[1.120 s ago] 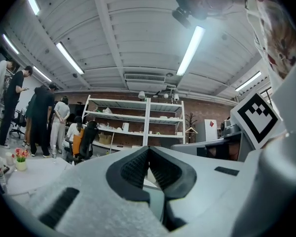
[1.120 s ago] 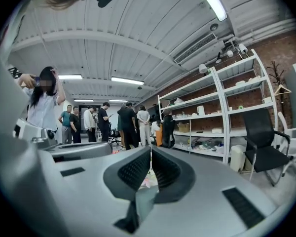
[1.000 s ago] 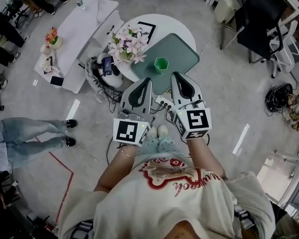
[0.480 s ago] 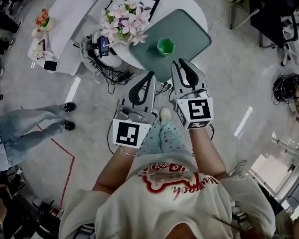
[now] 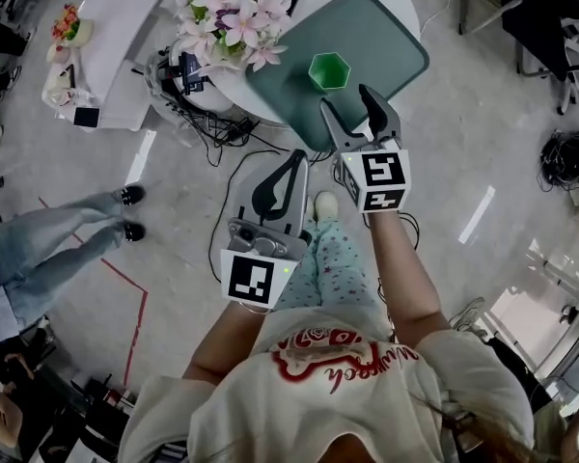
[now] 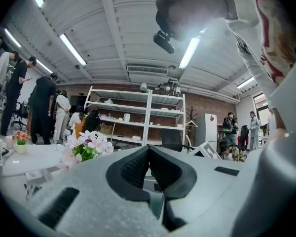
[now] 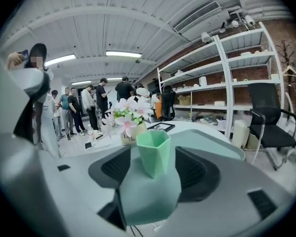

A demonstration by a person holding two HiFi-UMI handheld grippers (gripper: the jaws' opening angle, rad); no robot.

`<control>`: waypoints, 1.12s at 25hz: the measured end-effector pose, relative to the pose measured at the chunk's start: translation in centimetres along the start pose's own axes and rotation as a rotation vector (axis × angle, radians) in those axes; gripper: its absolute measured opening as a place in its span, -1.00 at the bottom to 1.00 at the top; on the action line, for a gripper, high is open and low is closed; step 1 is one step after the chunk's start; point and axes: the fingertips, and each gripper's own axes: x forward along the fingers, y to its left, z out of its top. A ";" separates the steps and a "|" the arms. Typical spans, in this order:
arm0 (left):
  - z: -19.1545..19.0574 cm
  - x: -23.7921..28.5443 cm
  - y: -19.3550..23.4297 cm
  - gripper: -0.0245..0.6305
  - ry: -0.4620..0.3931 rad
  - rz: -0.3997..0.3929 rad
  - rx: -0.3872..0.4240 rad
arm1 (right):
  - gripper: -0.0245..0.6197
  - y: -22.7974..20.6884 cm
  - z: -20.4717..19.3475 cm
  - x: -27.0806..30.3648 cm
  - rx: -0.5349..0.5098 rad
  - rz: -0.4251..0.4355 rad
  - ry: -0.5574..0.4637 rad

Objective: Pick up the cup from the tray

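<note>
A green hexagonal cup [image 5: 329,69] stands upright on the grey-green tray [image 5: 386,46], which lies on a round white table. My right gripper [image 5: 349,104] reaches over the tray's near edge; its jaws have just been opening and now stand wide apart. The cup [image 7: 154,151] sits just ahead of the right gripper [image 7: 155,176], framed by both fingers, and neither pad touches it. My left gripper [image 5: 295,158] hangs back over the floor, nearer my body, with its jaws closed. In its own view the left gripper [image 6: 149,150] holds nothing, the fingers meeting at the tips.
A vase of pink flowers [image 5: 230,19] stands on the table left of the tray. Cables and a device [image 5: 188,77] lie on the floor below it. A long white table [image 5: 116,27] is at far left, a bystander's legs [image 5: 48,234] nearby, a black chair [image 5: 550,13] at top right.
The right gripper has gone forward to the tray's near edge and its jaws have opened. The left gripper has stayed shut and now trails behind the right one.
</note>
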 end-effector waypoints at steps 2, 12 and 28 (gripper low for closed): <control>-0.8 -0.2 0.3 -0.89 0.010 0.007 -0.004 | -0.11 0.0 0.0 1.0 -0.002 0.005 -0.011; -4.0 -1.1 1.6 -0.89 0.052 0.043 -0.025 | -0.05 -0.2 -0.9 4.3 -0.029 0.011 0.000; -5.7 -2.0 2.0 -0.89 0.096 0.063 -0.040 | -0.05 -0.4 -0.3 6.0 -0.013 0.015 -0.017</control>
